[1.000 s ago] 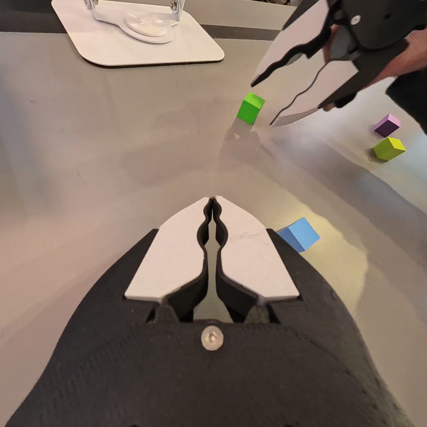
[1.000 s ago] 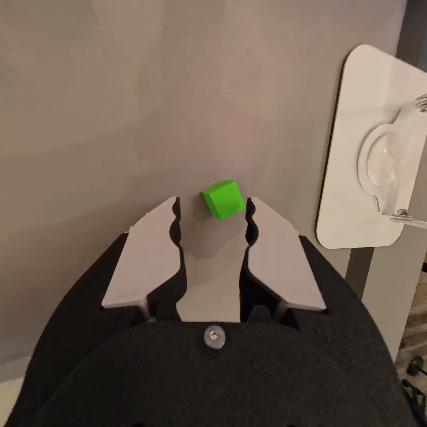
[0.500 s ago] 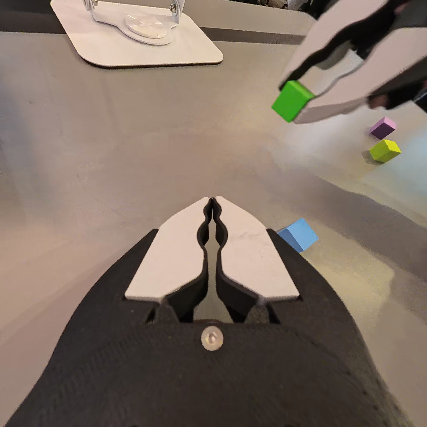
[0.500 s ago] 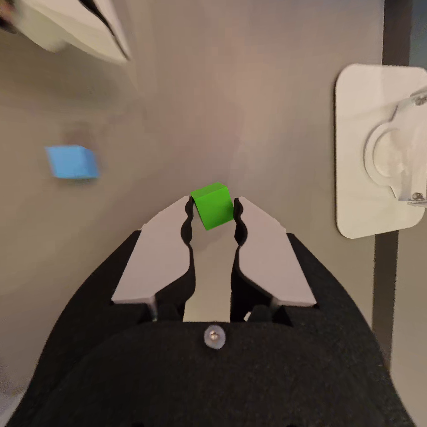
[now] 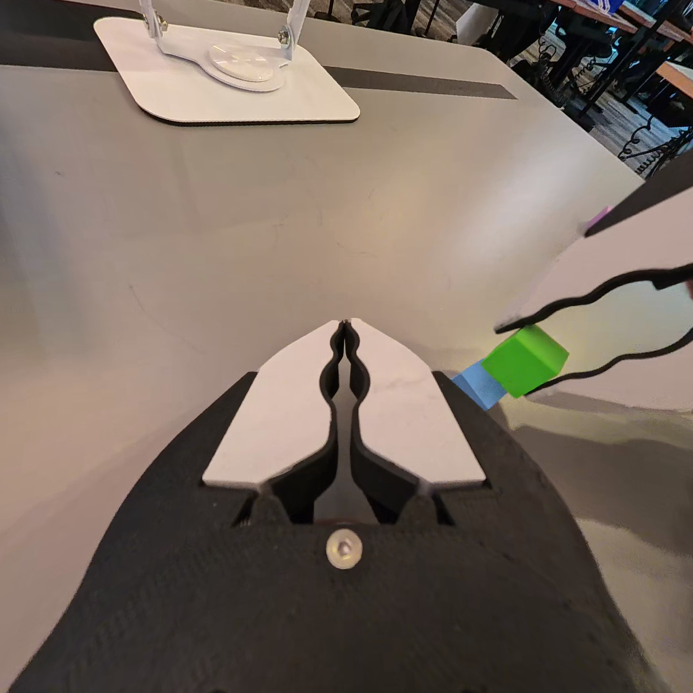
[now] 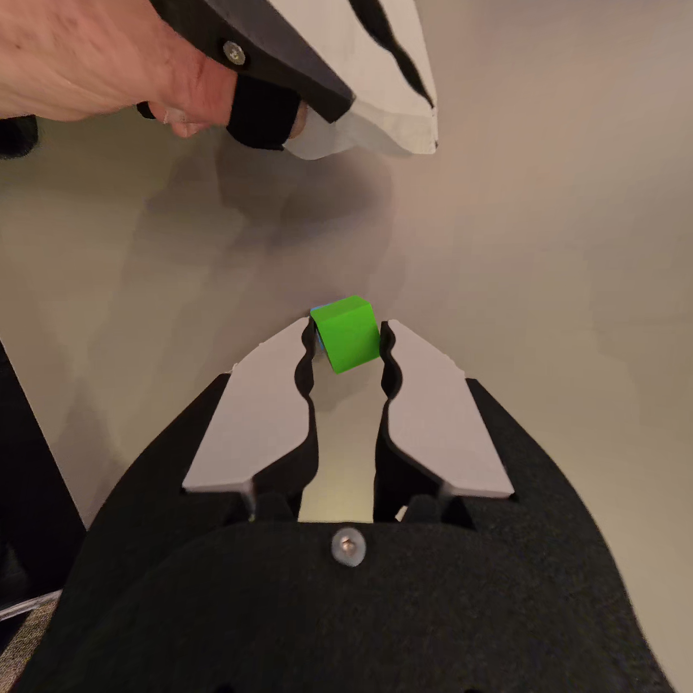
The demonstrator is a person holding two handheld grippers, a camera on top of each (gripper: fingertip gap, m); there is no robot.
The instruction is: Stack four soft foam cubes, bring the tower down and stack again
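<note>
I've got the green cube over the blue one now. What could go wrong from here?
1. The green cube sits skewed in the right tool, so it may land rotated or off-centre on the blue cube and slide off.
2. The foam is soft: pressing down could nudge the blue cube aside.
3. The shut left tool sits close beside the blue cube and could bump it.

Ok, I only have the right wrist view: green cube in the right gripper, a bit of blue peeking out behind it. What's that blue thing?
Observer: A blue cube on the table, just below the green cube; whether they touch, I cannot tell.
Operator: Is the left gripper carrying anything?
Observer: No, the left gripper is shut, its fingertips meeting with nothing between them.
Operator: Any other cubes around?
Observer: Only a sliver of a purple cube, mostly hidden behind the right gripper.
</note>
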